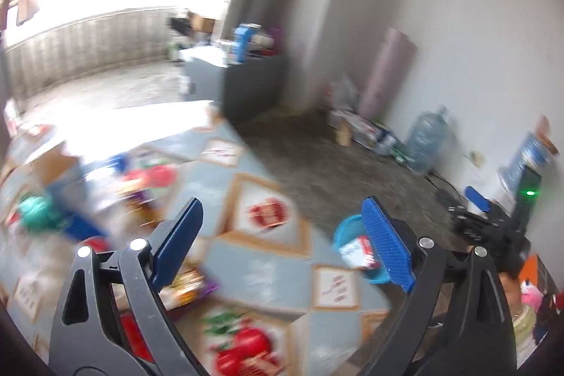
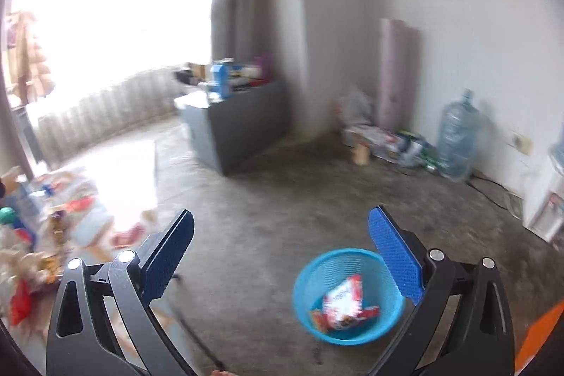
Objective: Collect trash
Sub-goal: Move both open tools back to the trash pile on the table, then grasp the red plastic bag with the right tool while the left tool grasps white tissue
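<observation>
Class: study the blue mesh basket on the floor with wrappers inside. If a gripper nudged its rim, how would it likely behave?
The blue mesh basket looks like thin perforated plastic, so it is probably light and would slide on the bare concrete floor. It holds only a few wrappers, so little weighs it down; a push high on the rim might tip it. Its round rim may flex.

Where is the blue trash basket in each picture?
Left wrist view: the blue basket sits low and right of middle, partly hidden behind the left gripper's right finger.
Right wrist view: the basket stands on the bare floor, low and right of middle, with wrappers inside.
Shared landmark: the big water bottle by the wall.
</observation>
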`<action>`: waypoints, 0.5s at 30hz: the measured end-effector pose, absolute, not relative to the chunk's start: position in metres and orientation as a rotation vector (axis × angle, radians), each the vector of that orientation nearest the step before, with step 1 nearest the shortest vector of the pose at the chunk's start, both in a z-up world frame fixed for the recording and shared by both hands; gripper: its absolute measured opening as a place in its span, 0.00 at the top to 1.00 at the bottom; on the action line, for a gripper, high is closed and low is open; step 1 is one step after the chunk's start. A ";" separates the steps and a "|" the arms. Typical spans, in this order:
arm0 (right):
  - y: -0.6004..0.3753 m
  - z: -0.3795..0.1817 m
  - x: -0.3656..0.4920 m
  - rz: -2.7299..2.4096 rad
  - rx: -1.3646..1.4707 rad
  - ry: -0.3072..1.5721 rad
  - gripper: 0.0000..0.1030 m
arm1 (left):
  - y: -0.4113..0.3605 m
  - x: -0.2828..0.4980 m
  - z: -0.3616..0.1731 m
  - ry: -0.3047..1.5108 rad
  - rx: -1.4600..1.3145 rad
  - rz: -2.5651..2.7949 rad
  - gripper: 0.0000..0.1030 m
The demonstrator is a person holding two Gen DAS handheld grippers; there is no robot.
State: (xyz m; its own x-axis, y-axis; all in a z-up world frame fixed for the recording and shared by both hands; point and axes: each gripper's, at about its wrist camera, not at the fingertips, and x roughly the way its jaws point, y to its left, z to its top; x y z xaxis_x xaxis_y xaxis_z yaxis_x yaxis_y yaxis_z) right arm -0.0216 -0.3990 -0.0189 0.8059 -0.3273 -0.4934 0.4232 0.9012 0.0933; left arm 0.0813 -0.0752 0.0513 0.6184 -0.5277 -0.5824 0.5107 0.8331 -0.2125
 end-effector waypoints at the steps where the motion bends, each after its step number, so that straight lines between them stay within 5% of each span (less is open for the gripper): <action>1: -0.385 -0.014 -0.018 -0.349 0.204 0.480 0.06 | -0.052 0.077 0.052 0.666 -0.042 -0.556 0.15; 9: -0.285 0.008 0.033 0.061 0.274 0.505 0.12 | 0.084 0.060 0.057 0.599 -0.134 -0.345 0.16; 15: -0.211 -0.014 0.068 0.334 0.379 0.701 0.32 | 0.121 0.083 0.033 0.670 -0.206 -0.351 0.39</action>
State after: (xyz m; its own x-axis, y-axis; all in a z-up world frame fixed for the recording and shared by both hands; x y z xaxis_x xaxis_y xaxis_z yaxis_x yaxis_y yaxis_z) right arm 0.0679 -0.2115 -0.0138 0.7167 0.4188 -0.5577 -0.1693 0.8802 0.4434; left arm 0.0833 0.1213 0.0331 0.7282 -0.3817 -0.5693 0.2508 0.9214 -0.2969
